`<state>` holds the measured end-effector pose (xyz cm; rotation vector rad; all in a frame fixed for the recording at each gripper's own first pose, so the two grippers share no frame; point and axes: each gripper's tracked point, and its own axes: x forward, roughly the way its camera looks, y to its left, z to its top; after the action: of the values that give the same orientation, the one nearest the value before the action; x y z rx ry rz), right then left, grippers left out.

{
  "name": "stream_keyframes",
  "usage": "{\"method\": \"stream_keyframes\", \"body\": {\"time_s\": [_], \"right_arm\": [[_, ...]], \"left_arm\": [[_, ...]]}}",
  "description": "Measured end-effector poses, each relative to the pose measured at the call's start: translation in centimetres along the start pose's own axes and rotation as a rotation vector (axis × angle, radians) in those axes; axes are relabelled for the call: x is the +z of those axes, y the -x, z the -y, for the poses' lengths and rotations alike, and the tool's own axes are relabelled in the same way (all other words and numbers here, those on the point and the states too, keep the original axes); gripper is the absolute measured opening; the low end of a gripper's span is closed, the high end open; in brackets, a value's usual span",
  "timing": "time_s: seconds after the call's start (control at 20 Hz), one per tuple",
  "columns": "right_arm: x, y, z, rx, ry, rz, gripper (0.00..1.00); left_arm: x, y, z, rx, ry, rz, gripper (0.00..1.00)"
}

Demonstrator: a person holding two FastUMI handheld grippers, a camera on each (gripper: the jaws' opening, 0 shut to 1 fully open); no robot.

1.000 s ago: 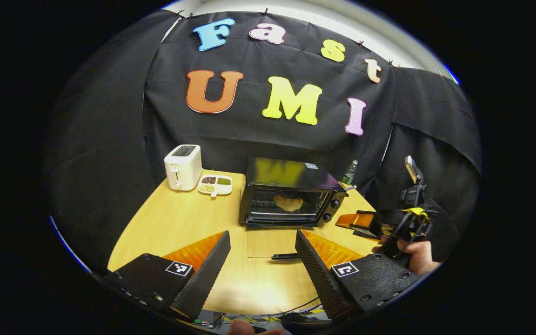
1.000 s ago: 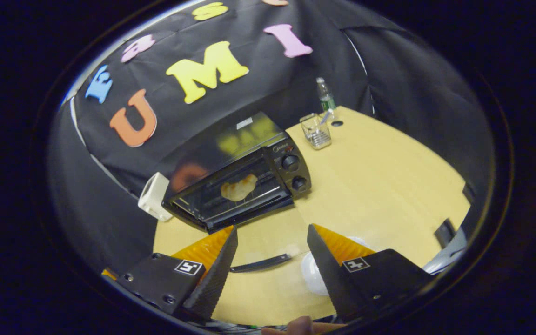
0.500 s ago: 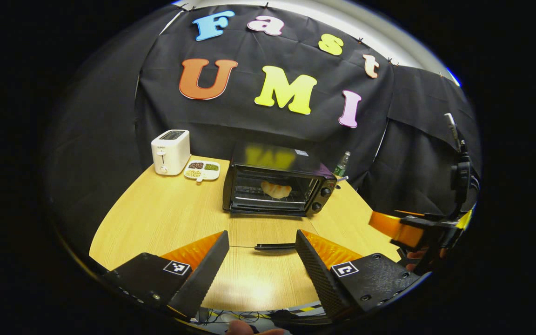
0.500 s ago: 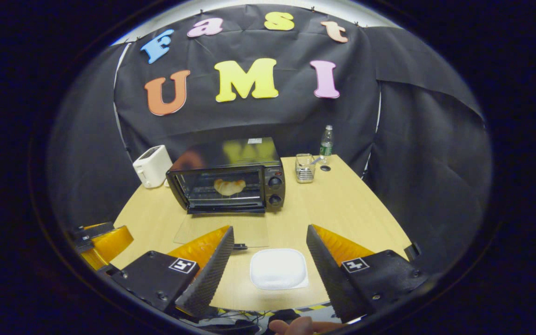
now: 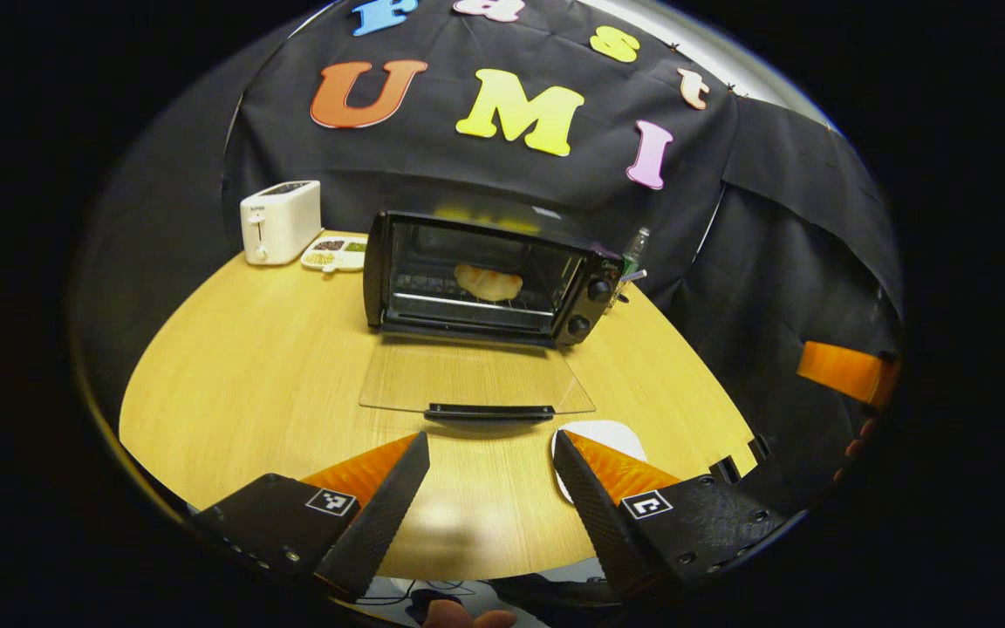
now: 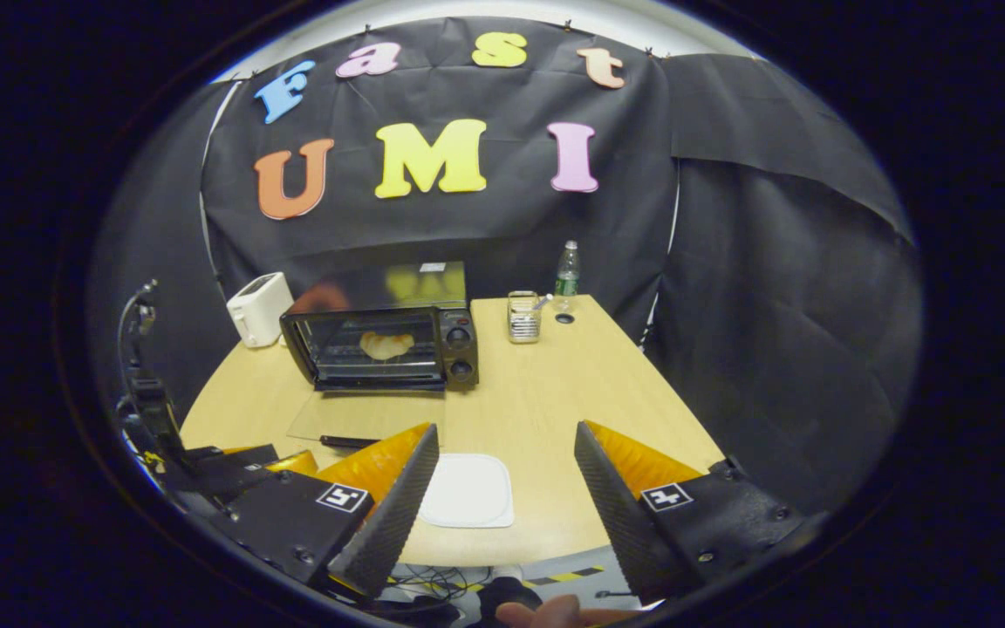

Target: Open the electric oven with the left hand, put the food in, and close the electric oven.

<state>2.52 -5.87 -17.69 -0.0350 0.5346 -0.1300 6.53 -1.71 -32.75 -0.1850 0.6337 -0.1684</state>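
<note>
The oven door (image 5: 476, 379) is lying flat open over the middle of the table (image 5: 241, 366), its handle (image 5: 489, 412) pointing at the near edge, and the left gripper (image 5: 489, 475) is hovering just short of that handle with its jaws standing wide apart and nothing between them. The food (image 5: 488, 282) is sitting on the rack inside the electric oven (image 5: 485, 275), toward the table's far edge, so closing looks like the step left. Here is the risk as I am judging it: the handle is thin and low, so the fingers could be scraping the wood or sliding off it, and a door lifted too fast could be slamming and shaking the oven. The right gripper (image 6: 507, 488) is hanging over the near edge, jaws parted and empty, above the white plate (image 6: 468, 490), well clear of the door. The table is pale wood with a rounded edge, black cloth is draping the booth all round, and a white toaster (image 5: 280, 221) with a divided snack tray (image 5: 334, 254) is occupying the far left corner, a wire holder (image 6: 523, 317) and a bottle (image 6: 565, 270) the far right.
</note>
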Motion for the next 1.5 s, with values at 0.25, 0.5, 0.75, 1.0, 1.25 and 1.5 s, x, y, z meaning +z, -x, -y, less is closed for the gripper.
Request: {"method": "stream_keyframes", "body": {"time_s": [0.25,0.5,0.75,1.0,1.25,1.5], "right_arm": [[-1.6,0.1,3.8,-0.064,-0.006,-0.045,0.98],[-3.1,-1.0,4.9,-0.078,-0.011,-0.099,0.98],[-3.6,-2.4,4.0,-0.043,0.002,-0.130,0.98],[-3.3,-3.3,4.4,-0.040,-0.022,-0.129,0.98],[-2.3,-3.4,4.5,-0.052,-0.056,-0.104,0.98],[-1.1,-3.3,4.6,-0.063,-0.089,-0.064,0.98]], "left_arm": [[-2.8,-6.0,-0.1,0.019,-0.004,-0.061,0.95],[-4.5,-9.8,-0.4,0.027,-0.021,-0.105,0.95],[-5.4,-11.6,-0.8,0.067,-0.058,-0.133,0.95],[-4.6,-12.7,-1.3,0.087,-0.107,-0.140,0.95],[0.0,-12.2,-0.6,0.073,-0.159,-0.067,0.95],[7.5,-12.5,-0.1,0.057,-0.180,0.044,0.95]]}}
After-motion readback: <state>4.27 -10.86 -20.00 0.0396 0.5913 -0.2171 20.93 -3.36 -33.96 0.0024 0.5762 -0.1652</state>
